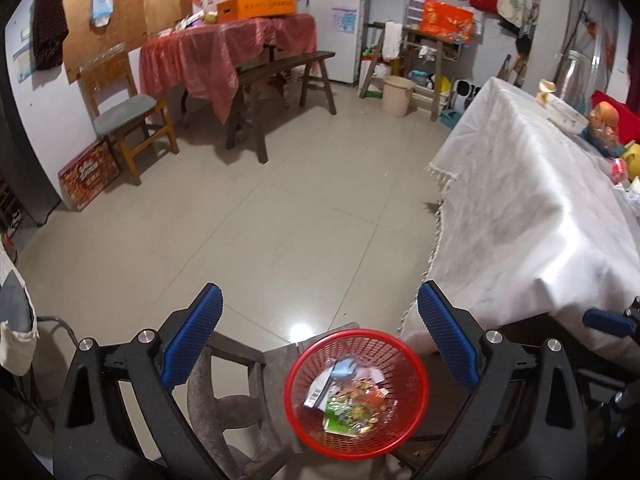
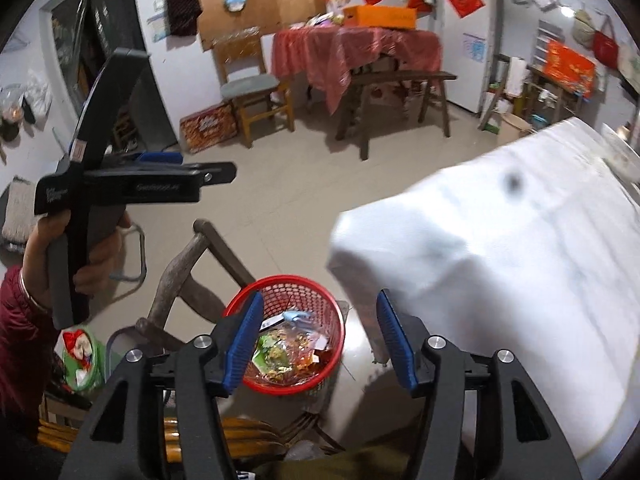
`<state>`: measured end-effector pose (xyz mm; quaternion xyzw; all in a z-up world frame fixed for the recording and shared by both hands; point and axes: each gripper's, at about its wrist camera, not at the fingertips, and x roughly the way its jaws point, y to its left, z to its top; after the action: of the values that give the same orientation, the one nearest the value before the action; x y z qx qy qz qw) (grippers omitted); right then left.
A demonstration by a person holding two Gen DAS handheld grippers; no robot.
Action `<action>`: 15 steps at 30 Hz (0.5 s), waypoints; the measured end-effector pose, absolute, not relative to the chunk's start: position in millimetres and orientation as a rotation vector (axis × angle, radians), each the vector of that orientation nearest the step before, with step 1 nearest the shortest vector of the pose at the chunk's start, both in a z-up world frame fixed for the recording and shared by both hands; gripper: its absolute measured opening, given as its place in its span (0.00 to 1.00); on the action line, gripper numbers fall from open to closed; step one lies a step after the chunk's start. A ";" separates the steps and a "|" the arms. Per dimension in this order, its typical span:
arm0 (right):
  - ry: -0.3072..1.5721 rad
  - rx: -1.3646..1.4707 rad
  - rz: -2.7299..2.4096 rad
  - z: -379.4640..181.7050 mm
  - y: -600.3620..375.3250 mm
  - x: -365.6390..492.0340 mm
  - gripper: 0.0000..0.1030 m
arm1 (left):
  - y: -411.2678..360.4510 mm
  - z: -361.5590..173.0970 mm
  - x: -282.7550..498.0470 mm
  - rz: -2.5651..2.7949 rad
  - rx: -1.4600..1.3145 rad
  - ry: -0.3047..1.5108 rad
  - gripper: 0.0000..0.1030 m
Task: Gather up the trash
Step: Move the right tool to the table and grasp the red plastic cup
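A red mesh basket [image 1: 416,364] holding snack wrappers [image 1: 352,400] and paper scraps stands on a wooden chair seat; it also shows in the right wrist view [image 2: 336,312] with the wrappers [image 2: 288,352]. My left gripper [image 1: 320,316] is open and empty above the basket. My right gripper [image 2: 320,320] is open and empty, hovering over the basket. The left gripper [image 2: 208,174] also appears in the right wrist view, held up in a hand at the left.
A table with a white cloth [image 1: 540,208] stands to the right, with a bowl and toys on its far end. A wooden chair back [image 2: 172,280] is under the basket. A red-covered table [image 1: 224,48], bench and chair stand across the tiled floor.
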<state>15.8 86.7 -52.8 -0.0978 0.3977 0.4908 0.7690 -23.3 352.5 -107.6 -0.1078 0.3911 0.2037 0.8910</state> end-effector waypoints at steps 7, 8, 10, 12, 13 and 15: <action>0.817 -0.111 0.961 -41.5 30.7 34.9 0.68 | 314.6 -82.9 -17.1 0.373 -0.171 0.768 0.93; 0.809 -0.098 0.944 -40.2 22.9 37.9 0.69 | 307.2 -79.6 -15.2 0.362 -0.162 0.763 0.93; 0.794 -0.063 0.900 -38.3 2.0 46.6 0.71 | 292.3 -74.3 -10.8 0.341 -0.142 0.755 0.93; 0.792 -0.017 0.861 -37.9 -20.5 58.1 0.71 | 276.1 -71.4 -5.9 0.319 -0.125 0.751 0.93; 0.792 0.013 0.837 -38.5 -34.7 65.3 0.71 | 270.3 -71.1 -5.4 0.310 -0.117 0.750 0.93; 0.793 0.059 0.792 -41.5 -58.1 77.0 0.71 | 255.0 -68.4 0.1 0.291 -0.101 0.748 0.93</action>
<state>77.0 -58.1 -41.5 0.0281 0.3760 0.3755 0.8467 0.1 255.0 -68.4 -0.0490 0.3637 0.1416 0.9194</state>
